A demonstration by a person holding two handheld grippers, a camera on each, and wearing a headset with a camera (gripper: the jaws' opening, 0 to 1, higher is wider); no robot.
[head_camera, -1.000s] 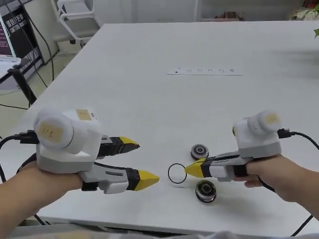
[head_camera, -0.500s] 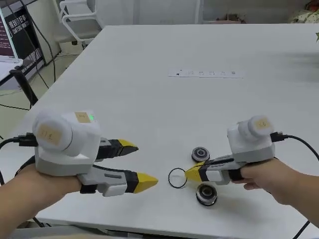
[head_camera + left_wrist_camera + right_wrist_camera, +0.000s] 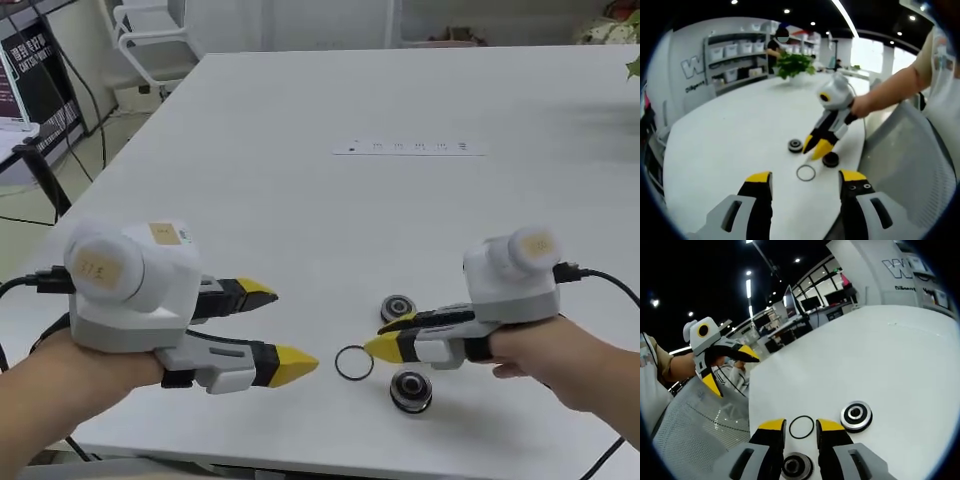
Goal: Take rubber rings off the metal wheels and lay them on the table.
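Clasping the left gripper (image 3: pixel 288 328) in the left hand (image 3: pixel 70 375) at the near left of the white table (image 3: pixel 300 200), hovering it above the surface with both yellow-tipped jaws spread wide on nothing and pointing right. Passing over an office chair (image 3: pixel 150 35) standing off the table's far left corner. Looking along the left gripper's jaws, in the left gripper view, at a thin black rubber ring (image 3: pixel 353 362) lying flat and loose on the table, in line with the gap between them but beyond the tips, touching neither. Holding the right gripper (image 3: pixel 380 338) in the right hand (image 3: pixel 540 360) at the near right, pointing left, with its jaws parted only a little and gripping nothing, and with the lower yellow tip just beside the ring's right edge; not possible to tell whether touching it. Framing that ring, in the right gripper view, in the narrow gap just past the two tips. Flanking the right gripper's jaws with two small metal wheels resting on the table: the far wheel (image 3: pixel 397 307) just beyond them, partly hidden by the upper jaw, and the near wheel (image 3: pixel 411 389) just on the near side, under the gripper's body, both showing dark rims around bright hubs. Lying well apart toward the far middle, a flat white strip (image 3: pixel 410 148) with small marks. Trailing a black cable (image 3: pixel 605 280) off the right gripper toward the right edge.
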